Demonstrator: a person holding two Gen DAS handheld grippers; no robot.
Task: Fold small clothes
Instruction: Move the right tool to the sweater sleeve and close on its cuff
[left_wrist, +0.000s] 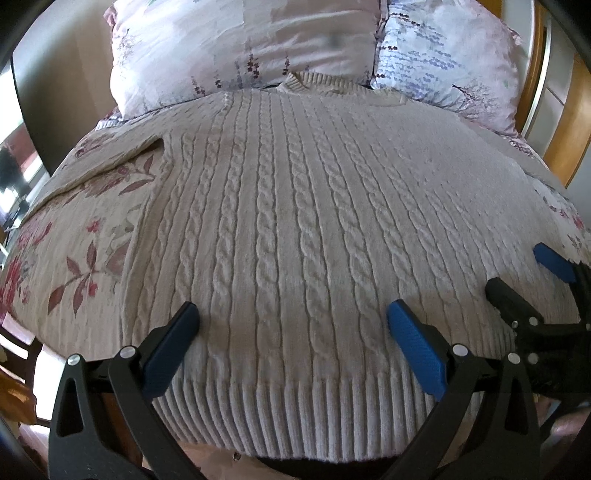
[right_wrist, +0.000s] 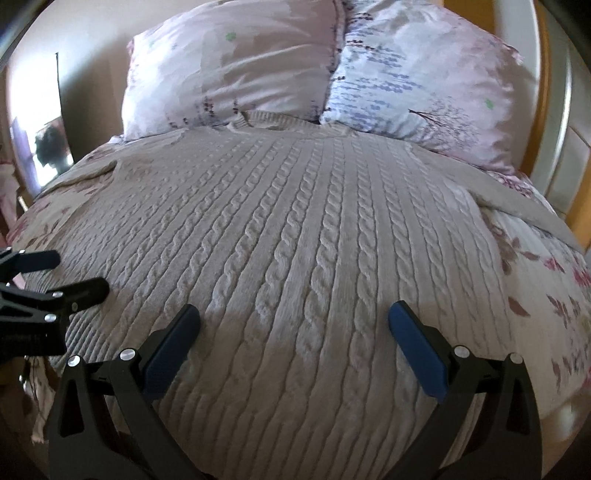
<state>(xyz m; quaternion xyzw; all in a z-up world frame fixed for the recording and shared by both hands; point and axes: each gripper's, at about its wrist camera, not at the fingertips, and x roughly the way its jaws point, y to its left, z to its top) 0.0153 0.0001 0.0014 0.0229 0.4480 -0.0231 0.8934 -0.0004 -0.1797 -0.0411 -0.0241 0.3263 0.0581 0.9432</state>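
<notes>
A cream cable-knit sweater (left_wrist: 288, 206) lies flat on the bed, collar toward the pillows, ribbed hem nearest me; it also fills the right wrist view (right_wrist: 295, 229). Its sleeves spread out to the left (left_wrist: 110, 162) and right (right_wrist: 524, 206). My left gripper (left_wrist: 291, 317) is open and empty, hovering just above the sweater near the hem. My right gripper (right_wrist: 293, 317) is open and empty over the lower body of the sweater. The right gripper also shows at the right edge of the left wrist view (left_wrist: 524, 273), and the left gripper shows at the left edge of the right wrist view (right_wrist: 66, 273).
The bed has a floral bedspread (left_wrist: 74, 240). Two floral pillows (left_wrist: 236, 48) (left_wrist: 450, 62) stand at the head. A wooden bed frame (left_wrist: 569, 122) rises at the right. A mirror or window area (right_wrist: 48, 147) is at the left.
</notes>
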